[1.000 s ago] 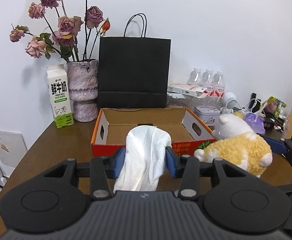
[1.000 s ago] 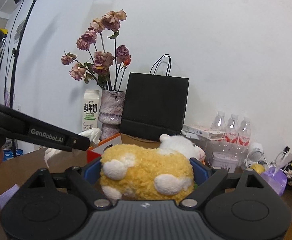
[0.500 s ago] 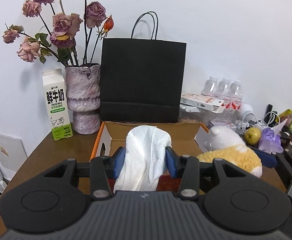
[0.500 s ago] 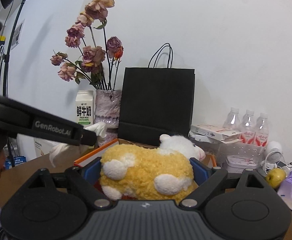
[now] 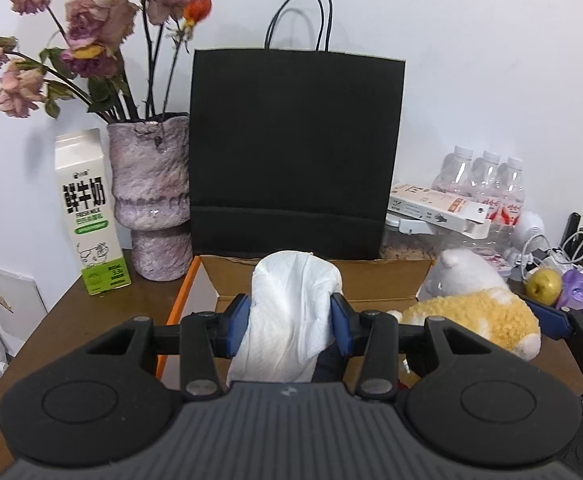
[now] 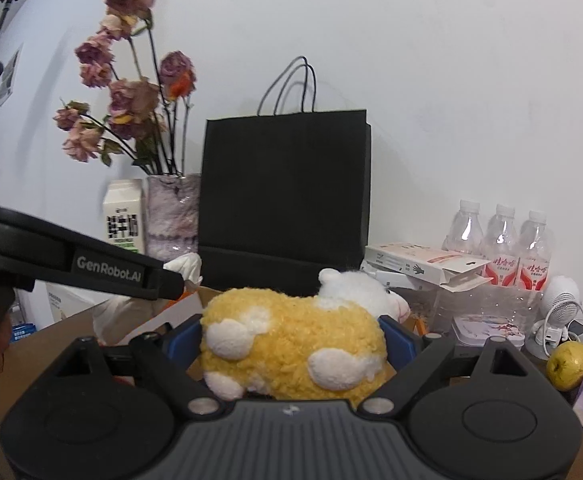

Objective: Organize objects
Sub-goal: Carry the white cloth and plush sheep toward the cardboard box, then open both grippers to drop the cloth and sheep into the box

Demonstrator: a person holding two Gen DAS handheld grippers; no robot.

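My left gripper (image 5: 290, 322) is shut on a crumpled white cloth (image 5: 291, 316), which hangs between its blue pads over the open cardboard box (image 5: 371, 280) with the orange rim. My right gripper (image 6: 291, 338) is shut on a yellow and white plush toy (image 6: 291, 344); the toy (image 5: 475, 316) also shows at the right of the left wrist view, at the box's right end. In the right wrist view the left gripper (image 6: 71, 264) crosses the left side with the cloth (image 6: 185, 266) at its tip.
Behind the box stand a black paper bag (image 5: 295, 152), a purple vase of dried roses (image 5: 151, 200) and a milk carton (image 5: 87, 212). To the right lie a white carton (image 5: 435, 208), water bottles (image 5: 487, 184), a small fan (image 6: 559, 300), cables and a yellow-green fruit (image 6: 567, 364).
Both grippers have moved forward toward the box and the bag, each keeping its hold. The bag, vase and carton loom larger, and less of the box floor shows.
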